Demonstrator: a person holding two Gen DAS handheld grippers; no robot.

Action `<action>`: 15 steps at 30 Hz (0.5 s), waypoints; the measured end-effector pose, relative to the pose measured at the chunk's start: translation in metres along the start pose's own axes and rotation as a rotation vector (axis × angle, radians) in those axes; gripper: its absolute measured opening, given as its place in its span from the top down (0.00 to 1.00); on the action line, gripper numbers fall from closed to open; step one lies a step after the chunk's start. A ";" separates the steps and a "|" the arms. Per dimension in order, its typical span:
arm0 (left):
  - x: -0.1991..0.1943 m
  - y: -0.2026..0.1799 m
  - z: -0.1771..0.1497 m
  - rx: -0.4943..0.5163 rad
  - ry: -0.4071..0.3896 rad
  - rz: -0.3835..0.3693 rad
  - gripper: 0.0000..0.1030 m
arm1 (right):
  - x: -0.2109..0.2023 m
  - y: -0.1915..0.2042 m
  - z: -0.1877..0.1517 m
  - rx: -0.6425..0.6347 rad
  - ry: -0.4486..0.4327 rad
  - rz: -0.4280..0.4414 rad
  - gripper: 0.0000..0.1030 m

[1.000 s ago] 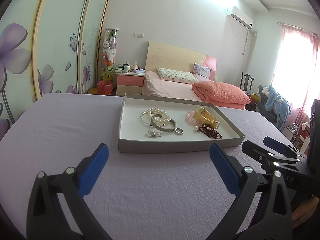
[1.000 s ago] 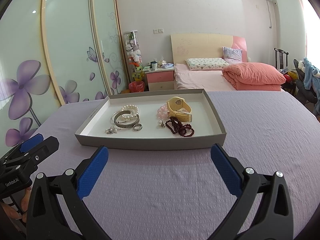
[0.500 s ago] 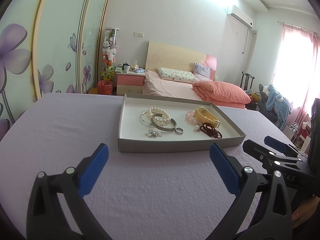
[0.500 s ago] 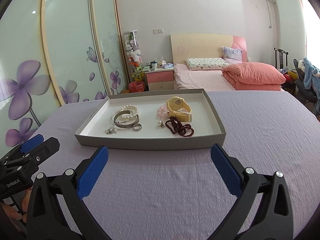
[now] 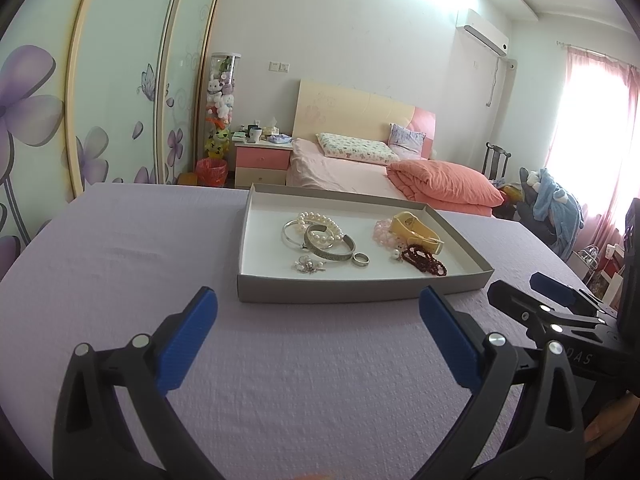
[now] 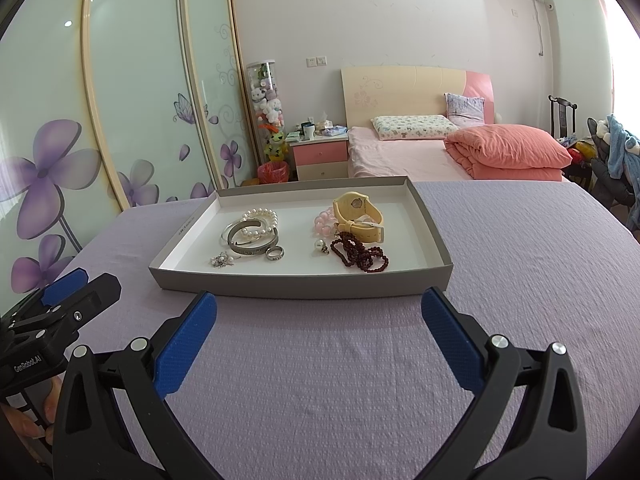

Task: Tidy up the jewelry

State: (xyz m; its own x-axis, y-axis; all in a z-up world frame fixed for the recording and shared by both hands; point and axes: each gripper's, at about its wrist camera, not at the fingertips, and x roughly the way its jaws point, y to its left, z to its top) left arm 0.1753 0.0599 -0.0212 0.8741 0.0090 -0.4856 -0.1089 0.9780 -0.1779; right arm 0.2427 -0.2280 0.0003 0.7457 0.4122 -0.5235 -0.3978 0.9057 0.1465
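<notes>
A shallow grey tray [image 5: 352, 290] [image 6: 304, 282] with a white floor stands on the lilac tablecloth. In it lie a pearl bracelet [image 5: 318, 220] [image 6: 260, 216], a silver bangle [image 5: 332, 254] [image 6: 250, 246], a silver ring [image 5: 361, 259] [image 6: 275, 254], a small silver brooch [image 5: 308, 266] [image 6: 222, 260], a yellow watch [image 5: 416, 230] [image 6: 358, 214], pink beads [image 5: 380, 232] [image 6: 322, 224] and dark red beads [image 5: 424, 260] [image 6: 360, 256]. My left gripper [image 5: 318, 338] is open and empty, short of the tray's near wall. My right gripper [image 6: 320, 340] is open and empty, also short of it.
The lilac tablecloth [image 5: 120, 248] [image 6: 520, 248] spreads wide on both sides of the tray. Each gripper shows in the other's view: the right one [image 5: 560, 312] at the right edge, the left one [image 6: 52, 300] at the left edge. A bed [image 6: 440, 152] and wardrobe stand beyond the table.
Both views have shifted very slightly; the tray and jewelry lie as before and both grippers stay open.
</notes>
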 end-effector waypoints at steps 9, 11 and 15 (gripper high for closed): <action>0.000 0.001 -0.001 -0.001 0.001 0.000 0.02 | 0.000 0.000 0.000 0.000 0.000 0.000 0.01; 0.000 0.001 0.000 -0.001 0.001 0.003 0.02 | 0.000 0.000 0.000 0.000 0.000 0.000 0.01; 0.001 0.001 0.000 0.000 0.002 0.003 0.02 | 0.000 0.000 0.000 0.002 0.000 0.000 0.01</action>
State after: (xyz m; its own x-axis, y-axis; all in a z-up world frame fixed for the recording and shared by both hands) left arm 0.1760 0.0608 -0.0213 0.8731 0.0111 -0.4875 -0.1112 0.9779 -0.1769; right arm 0.2429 -0.2283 0.0005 0.7457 0.4123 -0.5234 -0.3970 0.9058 0.1480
